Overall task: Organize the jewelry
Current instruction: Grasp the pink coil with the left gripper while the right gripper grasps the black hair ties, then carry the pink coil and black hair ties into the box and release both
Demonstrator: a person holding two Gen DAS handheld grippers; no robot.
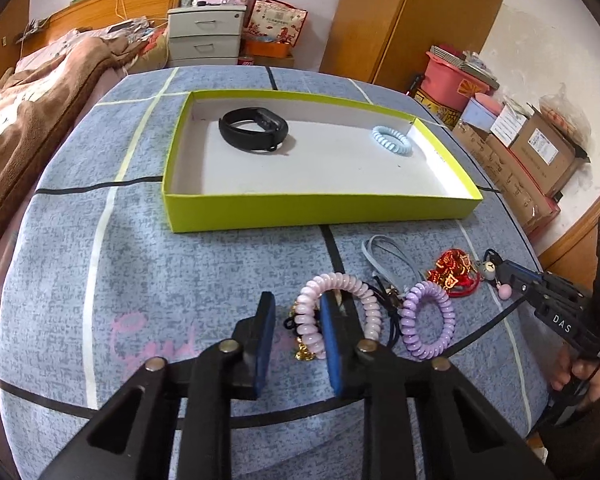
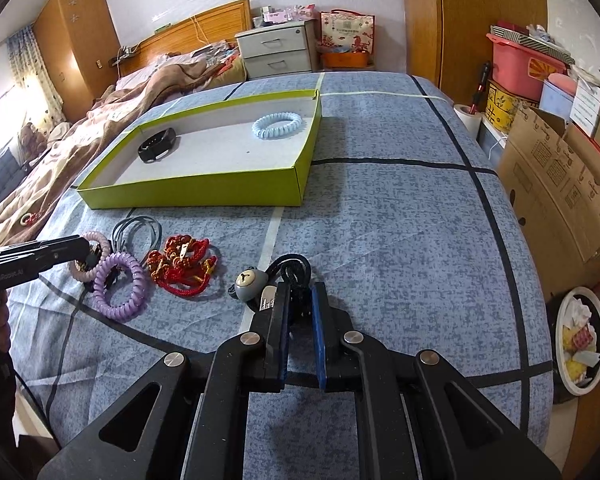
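Black gripper arms are filling the foreground: the left gripper [image 1: 298, 316] is straddling a pink coil bracelet [image 1: 340, 312] with its fingers spread, while the right gripper [image 2: 300, 300] is pinching a black cord [image 2: 294, 270] beside its grey bear charm [image 2: 250, 285]. Three coil bracelets are showing: pink, purple [image 1: 428, 326], and pale blue [image 1: 392, 140], the last lying inside the lime-green tray [image 1: 320, 208] alongside one black watch band [image 1: 254, 129]. One red knotted cord [image 2: 182, 264] is lying in front of the tray.

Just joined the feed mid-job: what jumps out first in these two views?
The lime-green box sits far on the blue bedspread, already holding a black wristband and a light-blue coil tie. Nearer lies a loose cluster: pink coil, purple coil and red knotted charm. The left tongs straddle the pink coil's rim, while the right tongs close in on a black cord with a bear charm.
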